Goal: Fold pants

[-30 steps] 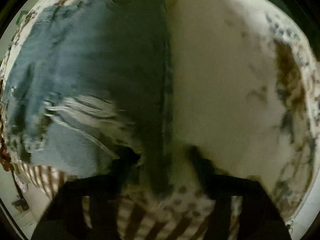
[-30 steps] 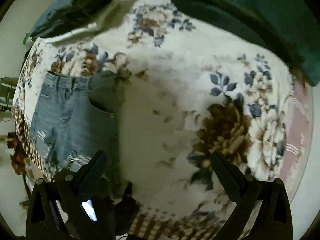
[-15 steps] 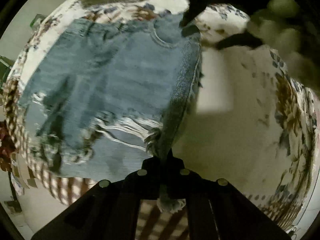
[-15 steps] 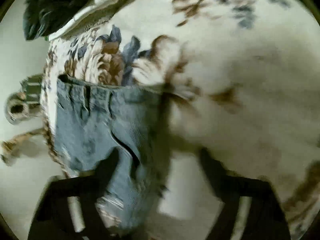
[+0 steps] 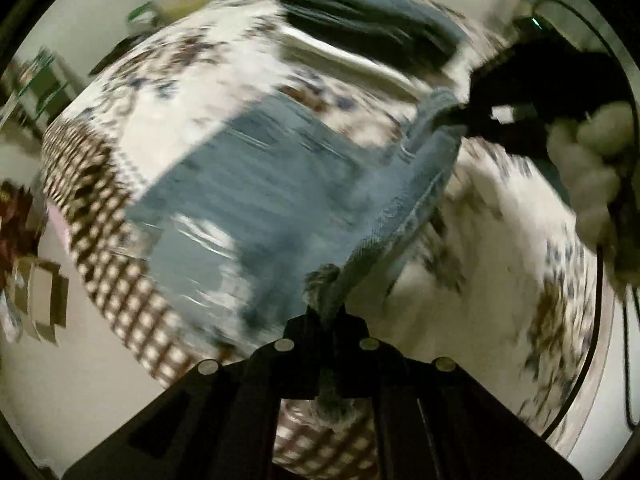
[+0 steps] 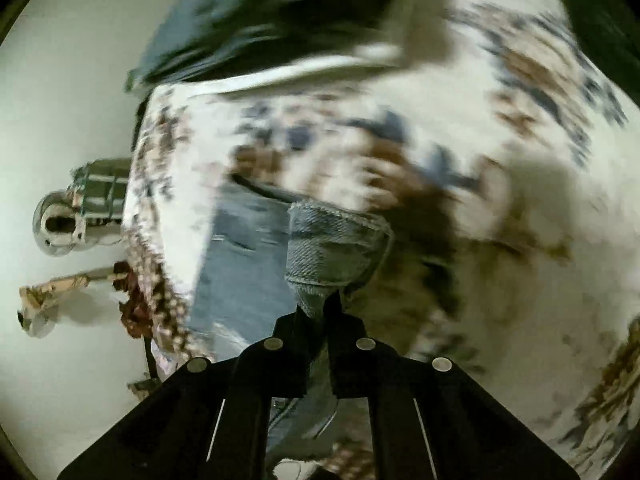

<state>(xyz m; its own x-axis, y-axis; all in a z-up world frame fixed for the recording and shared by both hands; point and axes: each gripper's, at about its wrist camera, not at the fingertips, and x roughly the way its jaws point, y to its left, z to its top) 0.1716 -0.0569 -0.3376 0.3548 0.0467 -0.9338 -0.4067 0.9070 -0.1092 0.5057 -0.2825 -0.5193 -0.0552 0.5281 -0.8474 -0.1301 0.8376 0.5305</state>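
Observation:
Light blue ripped denim shorts [image 5: 256,200] lie on a floral bedspread [image 5: 492,272]. My left gripper [image 5: 326,312] is shut on the frayed hem edge of the shorts and lifts it off the bed. My right gripper [image 6: 320,304] is shut on the waistband corner of the shorts [image 6: 336,248], which bunches up above its fingertips. In the left wrist view the right gripper [image 5: 468,116] shows at the upper right, holding the far end of the raised edge. The rest of the shorts still lies flat on the bed. Both views are motion-blurred.
A stack of folded dark and blue clothes [image 5: 372,36] lies at the far side of the bed, also in the right wrist view [image 6: 272,12]. The bed's checkered border [image 5: 120,280] and edge are at the left, with floor clutter [image 6: 64,216] beyond.
Both grippers went from open to shut on the right edge of the shorts. That edge is now lifted off the bed, and both cameras have swung.

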